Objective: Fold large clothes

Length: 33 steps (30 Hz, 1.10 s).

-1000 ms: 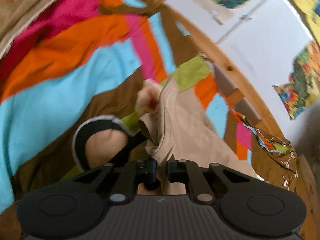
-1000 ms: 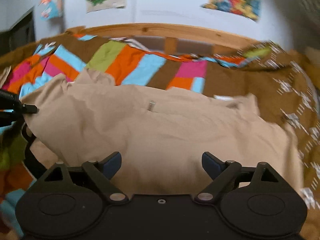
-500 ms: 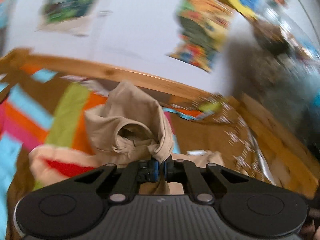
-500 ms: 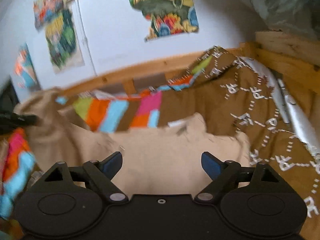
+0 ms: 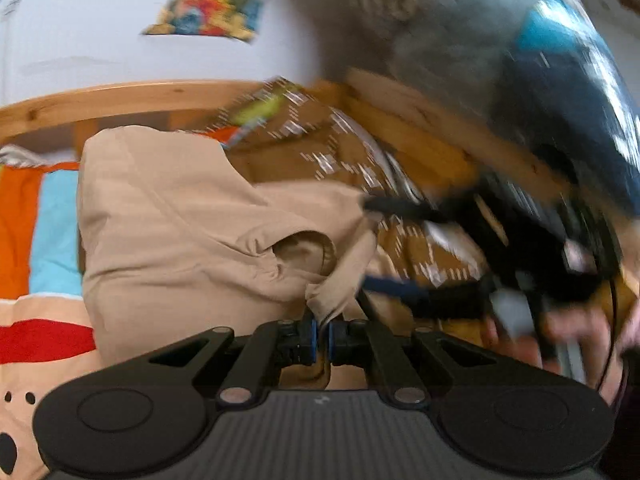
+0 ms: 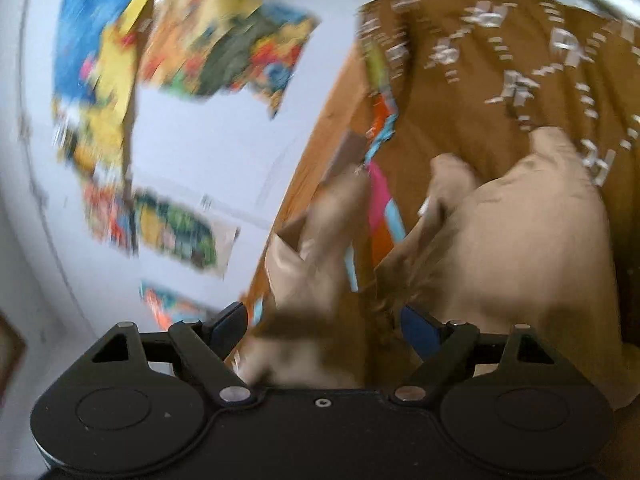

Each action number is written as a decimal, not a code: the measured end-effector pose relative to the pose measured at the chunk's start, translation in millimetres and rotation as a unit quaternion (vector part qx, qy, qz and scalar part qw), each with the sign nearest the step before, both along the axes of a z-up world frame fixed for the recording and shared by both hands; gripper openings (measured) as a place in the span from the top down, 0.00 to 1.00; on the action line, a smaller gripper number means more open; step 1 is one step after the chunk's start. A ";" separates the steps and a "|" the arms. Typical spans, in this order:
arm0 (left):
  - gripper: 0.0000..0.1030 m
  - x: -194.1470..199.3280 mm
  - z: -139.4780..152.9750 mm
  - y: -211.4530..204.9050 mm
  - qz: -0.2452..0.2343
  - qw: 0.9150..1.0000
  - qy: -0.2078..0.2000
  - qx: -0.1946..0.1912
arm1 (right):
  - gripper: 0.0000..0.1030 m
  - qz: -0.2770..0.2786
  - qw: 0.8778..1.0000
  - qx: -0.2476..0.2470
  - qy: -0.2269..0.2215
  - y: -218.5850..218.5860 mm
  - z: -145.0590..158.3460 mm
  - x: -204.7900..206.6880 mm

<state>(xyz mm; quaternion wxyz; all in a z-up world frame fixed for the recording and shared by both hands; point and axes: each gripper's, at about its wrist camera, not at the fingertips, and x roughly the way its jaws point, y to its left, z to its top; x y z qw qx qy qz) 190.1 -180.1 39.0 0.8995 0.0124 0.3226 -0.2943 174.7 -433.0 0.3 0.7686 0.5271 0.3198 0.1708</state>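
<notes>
Left claw is clamped shut on a small tuck of the beige garment, pinched near an edge beside a rolled opening, probably a cuff or neckline. The rest of the cloth hangs and bunches to the left of the claw, above the striped bedspread and in front of the wooden bed frame. Right claw stands wide apart, holding nothing, with beige cloth lying between and beyond its fingers over the brown patterned blanket. It also shows in the left view, at right, blurred and near a second edge of the cloth. Both views are streaked, so the exact edge is uncertain. Risks, as judged: the left grip is shallow and may slip under the hanging weight. The right claw may close on a doubled layer or on the blanket beneath, giving a skewed fold. Bunched fabric may trap a sleeve inside the fold.
</notes>
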 end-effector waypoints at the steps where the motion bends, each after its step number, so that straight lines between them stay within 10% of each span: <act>1: 0.97 -5.6 -4.0 -5.6 -0.011 1.000 -0.006 0.013 | 0.18 -0.016 1.000 -0.008 0.004 -4.2 0.1 -1.1; 9: 0.97 -16.0 -25.5 -24.4 -0.050 0.999 0.011 0.007 | 0.87 -0.057 0.985 -0.160 0.038 -10.4 10.1 4.3; 12: 0.97 -6.5 -25.8 -34.3 -0.066 0.998 0.014 -0.014 | 0.93 -0.049 0.969 -0.243 0.006 -3.8 28.2 5.5; 21: 0.96 21.3 -76.6 -73.7 -0.099 0.991 0.087 -0.035 | 0.94 -0.033 0.883 -0.465 0.061 5.9 4.3 21.6; 25: 0.93 24.4 -98.1 -72.5 -0.096 0.991 0.092 -0.033 | 0.90 -0.016 0.870 -0.486 0.083 8.5 -15.5 31.5; 33: 0.29 0.5 -71.4 -46.0 -0.134 0.985 0.075 -0.079 | 0.62 -0.031 0.868 -0.486 0.095 -0.5 -17.5 29.9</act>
